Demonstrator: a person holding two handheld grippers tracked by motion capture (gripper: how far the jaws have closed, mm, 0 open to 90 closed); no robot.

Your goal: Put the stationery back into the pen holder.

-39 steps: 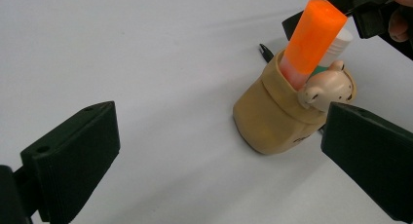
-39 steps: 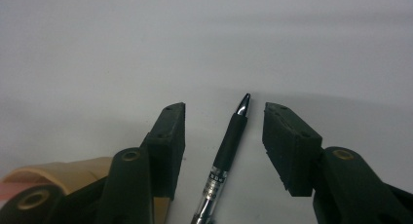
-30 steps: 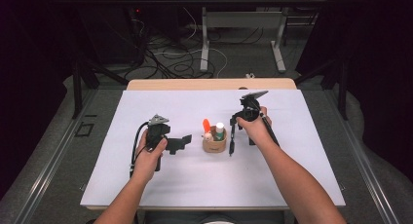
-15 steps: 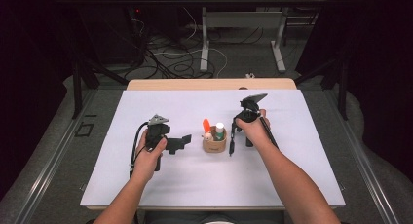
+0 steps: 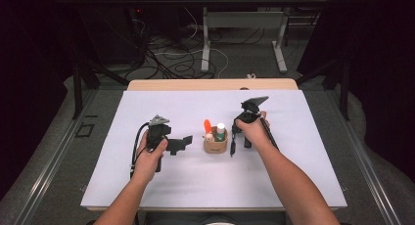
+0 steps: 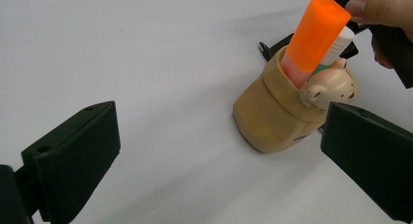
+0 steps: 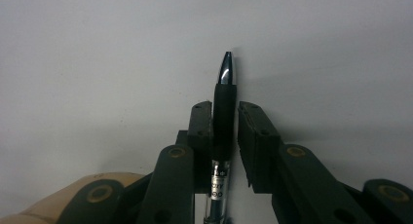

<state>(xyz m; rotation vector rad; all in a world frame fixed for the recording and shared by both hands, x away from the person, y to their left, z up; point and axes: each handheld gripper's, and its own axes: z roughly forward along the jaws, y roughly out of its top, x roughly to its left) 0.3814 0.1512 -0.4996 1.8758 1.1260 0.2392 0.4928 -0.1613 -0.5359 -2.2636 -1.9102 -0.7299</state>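
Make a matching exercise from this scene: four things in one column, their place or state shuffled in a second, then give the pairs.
1. pen
2. orange marker
3. holder
4. left gripper

A. jaws wide apart, nothing between them
B. tan, standing on the white table
C. between the right gripper's jaws, tip forward
D. sticking up out of the holder

Pairs: 1-C, 2-D, 3-B, 4-A

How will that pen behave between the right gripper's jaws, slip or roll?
Pen looks stiff and light; thin round barrel, so it would probably roll on the table. Its rubbery-looking black grip section sits between the right gripper jaws, so slipping seems unlikely, though it may pivot.
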